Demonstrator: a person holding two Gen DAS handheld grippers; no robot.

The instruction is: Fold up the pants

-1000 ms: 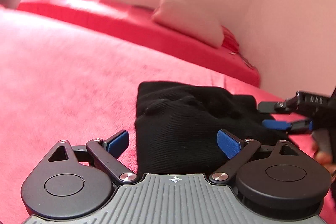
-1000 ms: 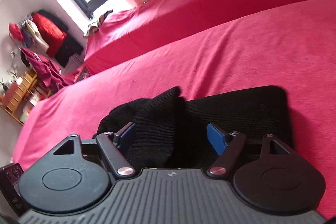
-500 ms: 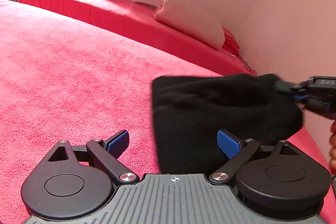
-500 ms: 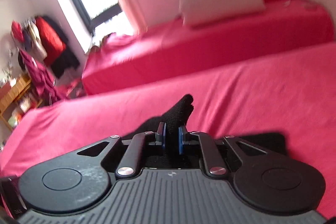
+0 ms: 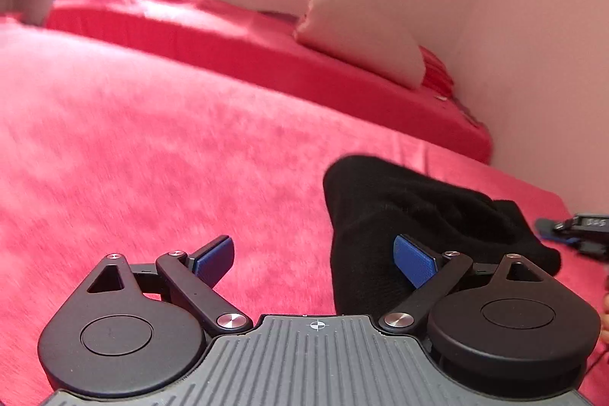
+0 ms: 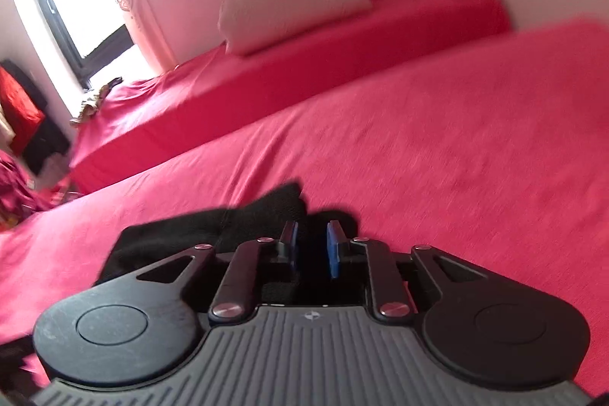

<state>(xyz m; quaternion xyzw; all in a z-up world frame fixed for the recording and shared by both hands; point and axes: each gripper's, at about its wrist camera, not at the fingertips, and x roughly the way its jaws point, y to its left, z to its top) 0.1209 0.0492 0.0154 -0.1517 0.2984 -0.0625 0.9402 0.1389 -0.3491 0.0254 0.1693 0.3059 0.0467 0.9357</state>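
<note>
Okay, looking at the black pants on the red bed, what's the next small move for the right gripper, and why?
Probably let go fully and back off. The right gripper has its jaws opening, with a narrow gap and dark cloth of the pants between them. The pants lie bunched on the red bed, and the left gripper is open and holds nothing.

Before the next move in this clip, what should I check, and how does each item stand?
1. Left claw open: ok, jaws wide.
2. Right claw clear of cloth: cannot tell; jaws opening, dark fabric shows behind the gap.
3. Pants lying flat: not ok, bunched and humped.
4. Bed bare to the left of the pants for spreading: ok.
5. Views sharp: not ok, both are motion-blurred.
</note>
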